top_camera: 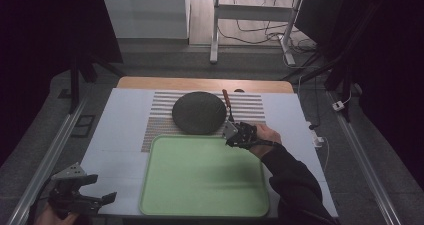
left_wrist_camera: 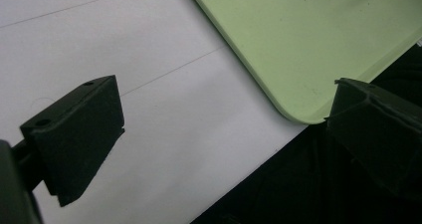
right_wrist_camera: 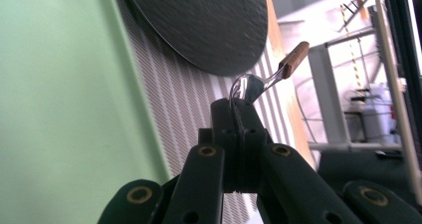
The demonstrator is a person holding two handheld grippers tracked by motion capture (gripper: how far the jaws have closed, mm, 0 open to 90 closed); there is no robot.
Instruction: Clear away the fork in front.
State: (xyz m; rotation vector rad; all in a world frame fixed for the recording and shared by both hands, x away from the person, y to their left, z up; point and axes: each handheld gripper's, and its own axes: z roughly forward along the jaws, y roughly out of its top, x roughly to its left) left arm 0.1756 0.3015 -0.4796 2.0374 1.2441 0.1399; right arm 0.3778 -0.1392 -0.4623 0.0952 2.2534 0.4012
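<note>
My right gripper point(top_camera: 231, 132) is shut on the metal end of a utensil point(top_camera: 227, 104) with a brown wooden handle. It holds the utensil just right of a dark round plate point(top_camera: 198, 112), at the far right corner of the green tray point(top_camera: 200, 177). In the right gripper view the jaws point(right_wrist_camera: 238, 108) meet on the thin metal, and the utensil's handle point(right_wrist_camera: 294, 58) points away past the plate point(right_wrist_camera: 199, 20). My left gripper point(top_camera: 103, 189) stands open and empty at the table's near left corner, beside the tray's near corner point(left_wrist_camera: 298, 50).
The plate rests on a striped placemat point(top_camera: 250, 107) on a white table cover point(top_camera: 120, 135). A wooden table edge point(top_camera: 200, 83) runs along the back. The front edge of the table drops to darkness under the left gripper point(left_wrist_camera: 224, 129). Desk legs and cables stand beyond the table.
</note>
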